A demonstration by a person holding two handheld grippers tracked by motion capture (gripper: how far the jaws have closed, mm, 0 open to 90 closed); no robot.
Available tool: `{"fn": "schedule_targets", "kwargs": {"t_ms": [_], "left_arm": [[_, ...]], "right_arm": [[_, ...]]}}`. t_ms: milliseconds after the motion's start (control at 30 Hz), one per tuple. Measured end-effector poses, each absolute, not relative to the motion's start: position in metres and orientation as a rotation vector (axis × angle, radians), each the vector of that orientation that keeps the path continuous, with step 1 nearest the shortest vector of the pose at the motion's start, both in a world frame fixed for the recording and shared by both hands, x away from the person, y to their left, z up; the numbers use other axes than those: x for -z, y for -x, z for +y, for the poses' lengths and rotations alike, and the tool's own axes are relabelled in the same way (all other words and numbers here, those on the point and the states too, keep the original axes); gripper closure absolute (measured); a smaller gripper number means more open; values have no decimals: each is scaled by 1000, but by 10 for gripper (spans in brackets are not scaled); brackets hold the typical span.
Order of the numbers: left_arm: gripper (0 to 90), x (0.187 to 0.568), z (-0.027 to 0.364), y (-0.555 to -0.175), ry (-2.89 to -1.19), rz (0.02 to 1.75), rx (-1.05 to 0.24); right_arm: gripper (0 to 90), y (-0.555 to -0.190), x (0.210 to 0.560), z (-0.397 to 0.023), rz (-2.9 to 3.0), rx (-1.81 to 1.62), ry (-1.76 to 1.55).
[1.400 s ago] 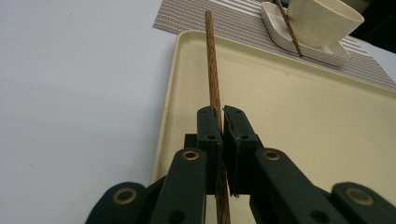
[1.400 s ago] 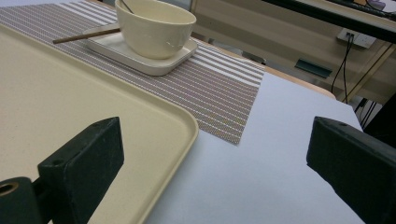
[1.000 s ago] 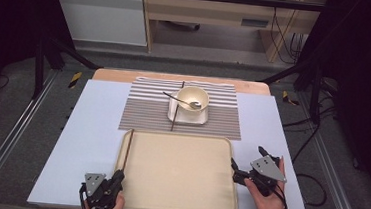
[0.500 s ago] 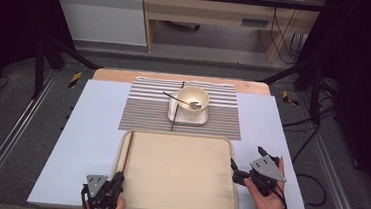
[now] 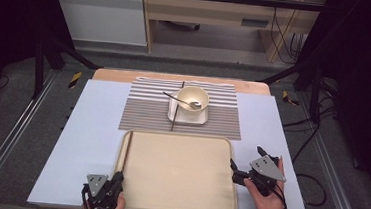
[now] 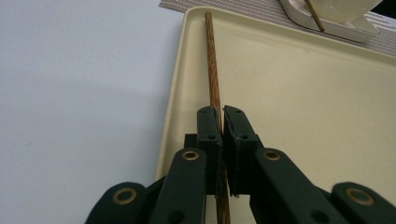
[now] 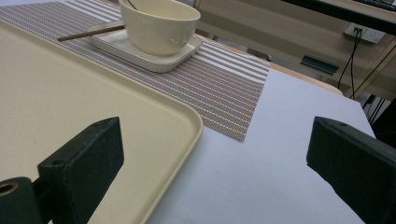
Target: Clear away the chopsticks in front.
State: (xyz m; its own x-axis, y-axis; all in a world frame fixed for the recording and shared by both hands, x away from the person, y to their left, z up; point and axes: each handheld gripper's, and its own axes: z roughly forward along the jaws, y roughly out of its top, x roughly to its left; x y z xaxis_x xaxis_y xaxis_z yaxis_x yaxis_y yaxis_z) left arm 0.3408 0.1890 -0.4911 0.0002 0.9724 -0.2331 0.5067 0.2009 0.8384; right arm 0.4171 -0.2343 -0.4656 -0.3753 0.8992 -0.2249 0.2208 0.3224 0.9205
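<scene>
Left gripper view, left hand-held gripper pinching chopstick on tray, right hand-held gripper spread

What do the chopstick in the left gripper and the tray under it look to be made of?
Chopstick: probably wood or bamboo, brown with a visible grain, unglossed. Tray: likely moulded plastic, plain beige, matte with a faint sheen and a rounded raised rim. Left gripper is shut on the chopstick.
</scene>
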Motion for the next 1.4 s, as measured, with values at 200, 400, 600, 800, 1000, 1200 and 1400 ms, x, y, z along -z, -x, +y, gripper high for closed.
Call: {"fn": "schedule_targets", "kwargs": {"t_ms": [200,400,600,800,1000,1200,1400], "left_arm": [[854,493,189,-342,-1433,1629,-703],[853,493,189,-343,-1432,1629,-703],[852,495,188,-343,-1438,1634,-697],[850,496,187,-343,-1443,1633,-695],[828,496,186,-342,-1442,1631,-704],[812,493,185,-342,-1444,1626,-716],[790,490,185,-342,-1449,1617,-724]], "right_arm": [[41,-417,466,-234,1805,-1084,-998],[42,-417,466,-234,1807,-1086,-999],[42,-417,466,-233,1811,-1087,-998],[42,-417,466,-233,1812,-1090,-1000],[42,-417,466,-233,1813,-1092,-997],[41,-418,466,-233,1813,-1093,-999],[41,-417,466,-233,1812,-1094,-998]]}}
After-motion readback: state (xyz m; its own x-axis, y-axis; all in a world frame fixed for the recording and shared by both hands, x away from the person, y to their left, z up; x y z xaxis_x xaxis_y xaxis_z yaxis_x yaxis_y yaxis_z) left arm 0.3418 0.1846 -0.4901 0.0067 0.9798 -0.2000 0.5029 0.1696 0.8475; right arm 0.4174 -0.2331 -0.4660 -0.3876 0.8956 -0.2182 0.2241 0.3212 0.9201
